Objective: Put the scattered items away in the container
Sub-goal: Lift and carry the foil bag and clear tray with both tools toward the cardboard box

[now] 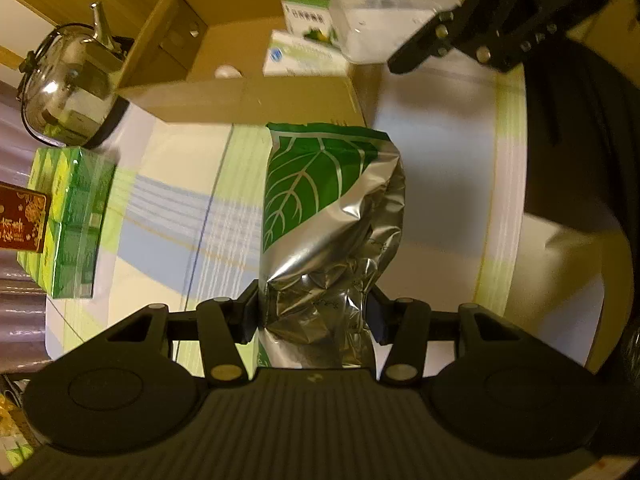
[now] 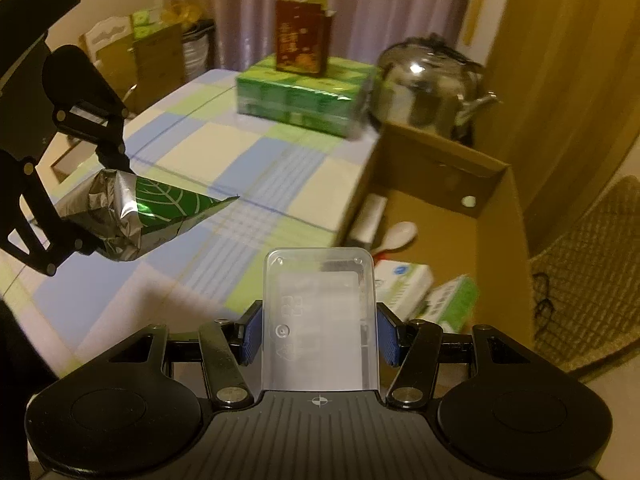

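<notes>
From the left wrist, the left claw (image 1: 314,316) is clamped on a crinkled silver foil pouch with a green leaf print (image 1: 328,216), held above the checked surface (image 1: 180,208) so it can go into the open brown cardboard box (image 1: 240,96). From the right wrist, the right claw (image 2: 319,334) pinches a clear rectangular plastic box (image 2: 320,320) by its sides, beside the same carton.

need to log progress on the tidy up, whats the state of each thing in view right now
left gripper: shut on the foil pouch
foil pouch: crumpled, held up off the table
right gripper: shut on the clear plastic box
clear plastic box: held above the table, not yet in the cardboard box
cardboard box: open, holding small cartons and a white spoon
kettle: lid on, upright
red carton: upright on the green pack
</notes>
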Action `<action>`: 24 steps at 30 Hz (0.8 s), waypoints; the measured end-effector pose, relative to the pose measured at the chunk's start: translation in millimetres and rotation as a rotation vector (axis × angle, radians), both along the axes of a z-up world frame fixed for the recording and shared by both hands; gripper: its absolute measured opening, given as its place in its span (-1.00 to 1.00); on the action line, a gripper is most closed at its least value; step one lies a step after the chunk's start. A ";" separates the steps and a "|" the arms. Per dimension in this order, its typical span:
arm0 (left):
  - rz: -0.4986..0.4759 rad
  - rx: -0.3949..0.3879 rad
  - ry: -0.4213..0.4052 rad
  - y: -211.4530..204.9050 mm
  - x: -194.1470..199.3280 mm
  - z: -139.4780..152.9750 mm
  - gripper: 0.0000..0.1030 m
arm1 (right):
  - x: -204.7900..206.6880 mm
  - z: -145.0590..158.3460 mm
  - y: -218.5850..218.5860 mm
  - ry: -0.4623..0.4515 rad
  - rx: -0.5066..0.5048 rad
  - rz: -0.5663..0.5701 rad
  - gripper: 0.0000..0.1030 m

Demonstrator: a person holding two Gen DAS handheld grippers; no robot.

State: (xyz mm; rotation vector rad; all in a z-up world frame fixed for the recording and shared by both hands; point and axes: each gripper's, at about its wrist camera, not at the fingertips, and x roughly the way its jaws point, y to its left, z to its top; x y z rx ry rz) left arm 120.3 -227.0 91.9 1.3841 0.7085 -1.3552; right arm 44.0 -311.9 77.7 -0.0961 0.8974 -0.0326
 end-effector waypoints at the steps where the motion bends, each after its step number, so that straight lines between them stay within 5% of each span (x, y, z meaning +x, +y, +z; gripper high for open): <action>1: 0.005 -0.010 0.007 -6.7 0.1 2.9 -0.09 | 0.6 1.5 -5.9 -0.002 0.000 -0.009 0.04; 24: 0.281 -0.179 0.201 -160.8 29.6 27.5 -0.09 | 27.5 1.0 -123.9 -0.026 0.026 -0.190 0.04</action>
